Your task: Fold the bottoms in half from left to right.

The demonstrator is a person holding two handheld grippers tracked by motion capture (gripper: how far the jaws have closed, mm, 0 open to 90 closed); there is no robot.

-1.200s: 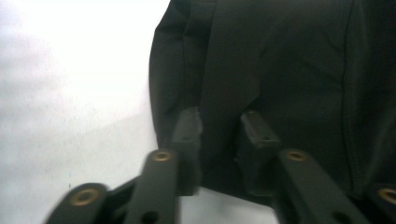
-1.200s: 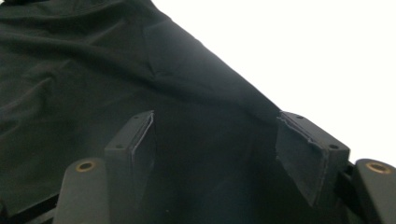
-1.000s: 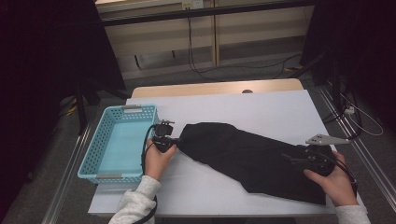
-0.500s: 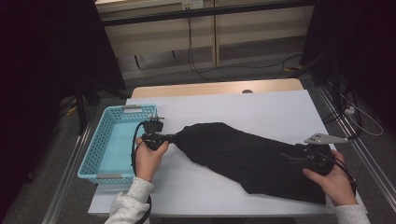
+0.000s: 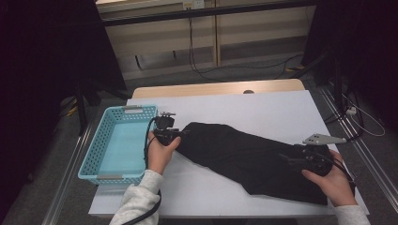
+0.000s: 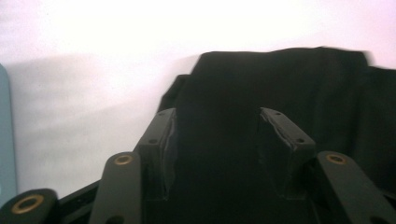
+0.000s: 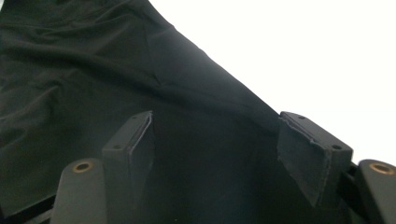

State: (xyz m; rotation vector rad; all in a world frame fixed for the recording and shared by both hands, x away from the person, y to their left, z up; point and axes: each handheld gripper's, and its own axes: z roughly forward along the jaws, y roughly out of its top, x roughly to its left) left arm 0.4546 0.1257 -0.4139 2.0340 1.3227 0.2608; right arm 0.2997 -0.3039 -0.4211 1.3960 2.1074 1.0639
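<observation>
While the black garment (image 5: 253,159) is lying spread across the white surface (image 5: 263,108), the left tongs (image 5: 180,133) have just been opening over its nine o'clock end (cloth between, unpinched). The right tongs (image 5: 293,159) are standing spread at four o'clock. Next move, likely: regripping to fold. Since a second ago, that end has shifted toward the blue basket (image 5: 91,154).

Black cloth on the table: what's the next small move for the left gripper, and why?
Probably close the left gripper on the near end of the black cloth. Its jaws have just been opening and stand apart with the cloth's end between them, pads not pressing. The right gripper stands open over the far end. The cloth lies flat on the table beside the blue basket.
</observation>
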